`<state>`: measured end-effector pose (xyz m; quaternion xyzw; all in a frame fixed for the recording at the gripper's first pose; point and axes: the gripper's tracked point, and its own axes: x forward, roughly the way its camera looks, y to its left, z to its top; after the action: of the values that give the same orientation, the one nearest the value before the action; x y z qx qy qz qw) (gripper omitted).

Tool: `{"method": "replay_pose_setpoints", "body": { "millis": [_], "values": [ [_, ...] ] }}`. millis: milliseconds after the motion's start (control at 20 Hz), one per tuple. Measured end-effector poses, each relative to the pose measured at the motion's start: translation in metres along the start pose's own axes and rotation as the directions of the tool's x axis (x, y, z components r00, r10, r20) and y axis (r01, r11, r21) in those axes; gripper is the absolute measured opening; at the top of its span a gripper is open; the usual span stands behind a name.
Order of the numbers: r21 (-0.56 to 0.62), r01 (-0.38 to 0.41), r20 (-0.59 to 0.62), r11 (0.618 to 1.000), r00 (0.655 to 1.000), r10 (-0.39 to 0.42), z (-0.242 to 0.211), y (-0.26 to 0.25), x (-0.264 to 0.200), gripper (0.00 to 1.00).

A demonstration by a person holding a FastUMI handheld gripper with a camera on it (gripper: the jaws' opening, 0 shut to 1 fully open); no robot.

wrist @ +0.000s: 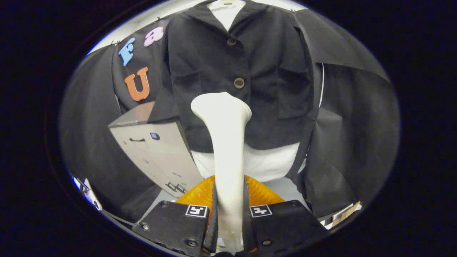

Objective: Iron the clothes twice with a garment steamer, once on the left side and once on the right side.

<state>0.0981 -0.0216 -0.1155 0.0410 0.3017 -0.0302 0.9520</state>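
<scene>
The tool (228,214) is clenched on the white garment steamer (225,142), whose head stands before the dark jacket (214,60); a grey cabinet (153,150) sits beside it.

Steamer (225,142): smooth cream plastic with a soft satin sheen; handle clamped on both sides by the fingers (214,210) of the gripper (229,214).
Jacket (210,67): dark matt woven cloth, faint creases; pocket flaps of the same cloth.
Buttons (239,82): brownish, smooth, slightly glossy, likely plastic.
Undershirt (267,164): white matt cloth, smooth.
Cabinet (157,157): grey painted metal by its look, smooth, low gloss.
Orange base (262,194): translucent plastic, glossy, finely ribbed.
Booth wall (350,142): black matt cloth, folded.
</scene>
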Motion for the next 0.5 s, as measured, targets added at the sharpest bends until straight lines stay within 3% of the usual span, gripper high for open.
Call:
{"method": "replay_pose_setpoints", "body": {
  "millis": [200,500],
  "values": [
    [0.015,-0.029,0.172,0.999,0.985,0.026,0.069,-0.011,-0.035,0.30],
    [0.027,-0.002,0.418,1.000,0.909,-0.010,0.190,-0.051,-0.068,0.30]
  ]
}}
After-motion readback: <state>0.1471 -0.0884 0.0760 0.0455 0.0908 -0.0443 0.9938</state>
